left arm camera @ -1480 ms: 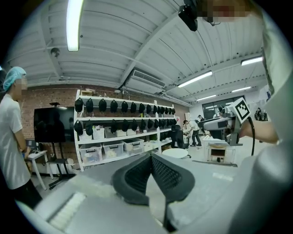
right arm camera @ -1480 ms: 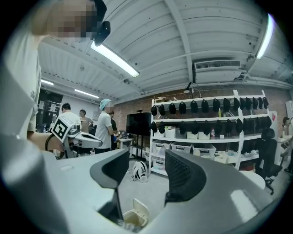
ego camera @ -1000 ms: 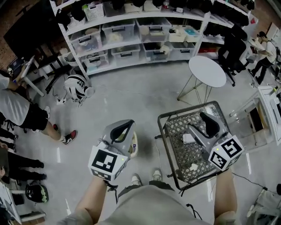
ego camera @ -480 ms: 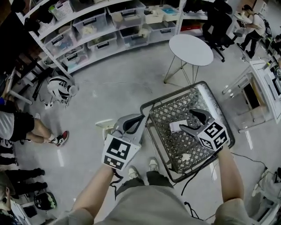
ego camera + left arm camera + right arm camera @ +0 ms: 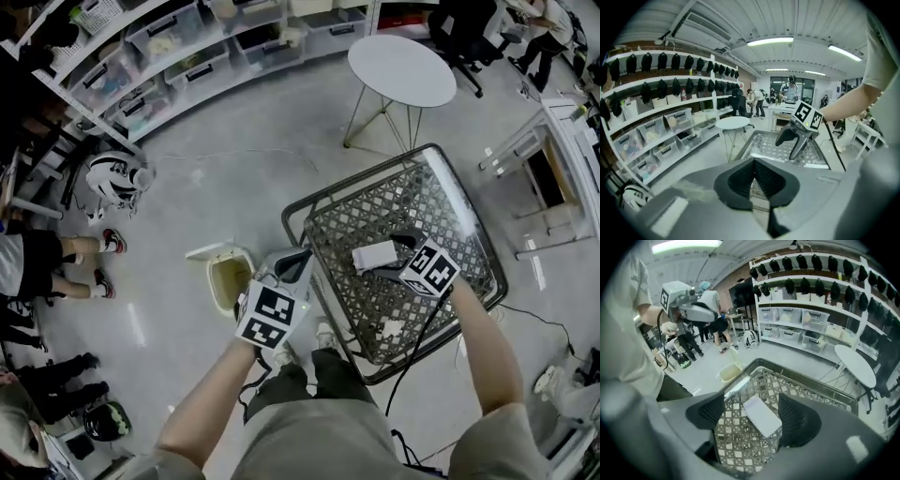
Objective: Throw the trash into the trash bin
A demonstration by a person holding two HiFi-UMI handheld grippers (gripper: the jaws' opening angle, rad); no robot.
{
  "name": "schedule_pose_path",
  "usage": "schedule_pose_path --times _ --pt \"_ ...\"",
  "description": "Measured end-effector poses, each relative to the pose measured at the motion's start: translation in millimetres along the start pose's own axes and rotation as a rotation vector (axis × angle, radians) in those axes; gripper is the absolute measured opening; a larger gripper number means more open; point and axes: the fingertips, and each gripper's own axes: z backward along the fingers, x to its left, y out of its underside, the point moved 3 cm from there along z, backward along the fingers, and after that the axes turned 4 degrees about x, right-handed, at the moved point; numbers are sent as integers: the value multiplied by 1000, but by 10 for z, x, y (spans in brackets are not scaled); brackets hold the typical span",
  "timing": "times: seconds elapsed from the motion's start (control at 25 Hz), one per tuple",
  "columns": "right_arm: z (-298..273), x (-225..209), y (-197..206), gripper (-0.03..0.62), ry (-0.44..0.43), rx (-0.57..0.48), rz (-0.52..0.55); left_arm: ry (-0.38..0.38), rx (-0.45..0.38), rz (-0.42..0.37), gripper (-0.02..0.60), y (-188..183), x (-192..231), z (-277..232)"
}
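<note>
**A:** Any writing to read?

**B:** Only the black-and-white square markers on the cubes of the left gripper (image 5: 302, 255) and the right gripper (image 5: 392, 253). The boxes on the shelves (image 5: 141, 70) beyond the cart (image 5: 356, 180) carry labels, but they are too small to read.

**A:** Where is the trash?

**B:** A white packet (image 5: 371, 256) lies flat on the cart's mesh floor, near the middle. The right gripper's fingers stand apart on either side of it, released and not pressing on it. They have just been opening. A small crumpled scrap (image 5: 390, 328) lies on the mesh nearer the person.

**A:** And the bin?

**B:** The bin (image 5: 228, 281) is on the floor just left of the cart, with its lid up.

**A:** What is in the way?

**B:** The left gripper hangs at the cart's left rim, between the bin and the packet. Its fingers are clenched, tips together, with nothing between them. A black cable (image 5: 419, 328) runs from the right gripper across the cart's near side.

**A:** What else is around?

**B:** A round table (image 5: 401, 70) stands beyond the cart. A helmet (image 5: 112, 176) lies on the floor well to the cart's left, and people's legs (image 5: 56, 262) are further left.

**A:** What differs from a second ago?

**B:** Both grippers are lower and closer to the cart. The left one then covered most of the bin, which now shows whole.
</note>
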Motion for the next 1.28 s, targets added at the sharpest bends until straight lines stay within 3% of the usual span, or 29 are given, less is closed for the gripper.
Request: schedule_pose_path --times 0.24,0.56,0.68,0.92,1.08,1.28 --pt "-566 -113 344 386 -62 151 78 16 90 55 3 351 21 -370" --pt "-1044 -244 629 418 -32 322 335 52 180 100 3 754 -105 -624" --pt "-1181 -257 701 417 -37 370 380 49 203 110 3 903 -82 -636" --pt "-1329 -326 768 380 26 392 380 42 226 136 3 1137 -20 -589" --pt "-1335 -294 769 364 40 400 315 40 241 141 3 1258 -13 -538" --pt "-1148 -276 631 356 71 353 232 19 209 138 3 1146 133 -342"
